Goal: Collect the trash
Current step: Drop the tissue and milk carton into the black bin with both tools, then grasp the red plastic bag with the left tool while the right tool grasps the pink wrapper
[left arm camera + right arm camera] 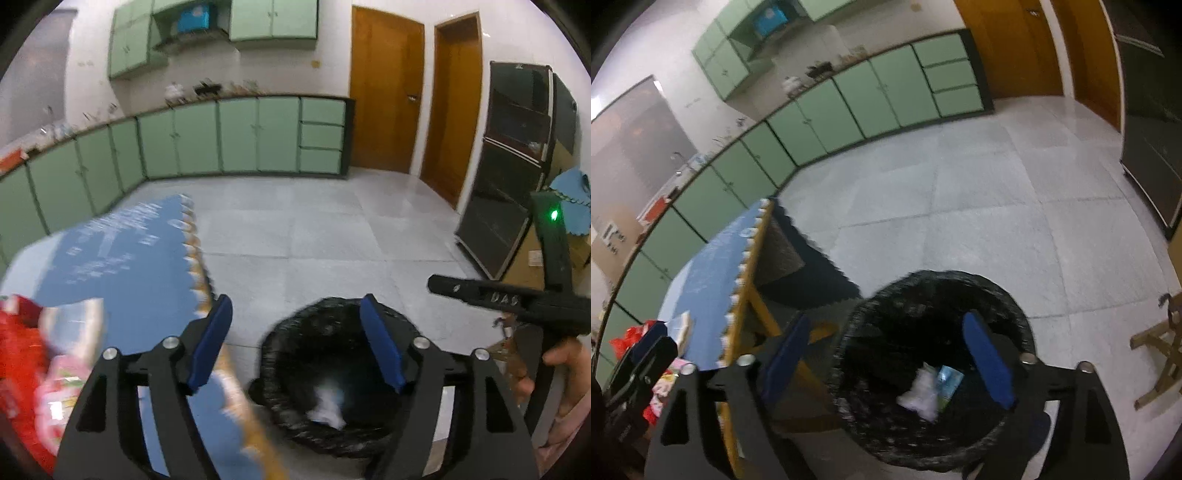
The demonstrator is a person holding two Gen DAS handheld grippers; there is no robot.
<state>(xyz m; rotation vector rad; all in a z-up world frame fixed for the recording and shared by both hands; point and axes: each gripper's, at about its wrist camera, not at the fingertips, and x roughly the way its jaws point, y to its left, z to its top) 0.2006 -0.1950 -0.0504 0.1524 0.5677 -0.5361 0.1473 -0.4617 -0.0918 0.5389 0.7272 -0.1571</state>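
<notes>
here both claws hang over the bin (931,369), a round one lined with a black bag, standing on the floor just beside the desk (122,258) with its blue cover. the left claw (295,343) has its pads apart with nothing between them, the bin at its five o'clock. the right claw (886,362) is spread wide too, empty, straddling the bin's mouth. inside lie a white crumpled wad (919,395) and a small pale-blue packet (947,380), touching. red and pink wrappers (33,369) sit on the desk at nine o'clock.
</notes>
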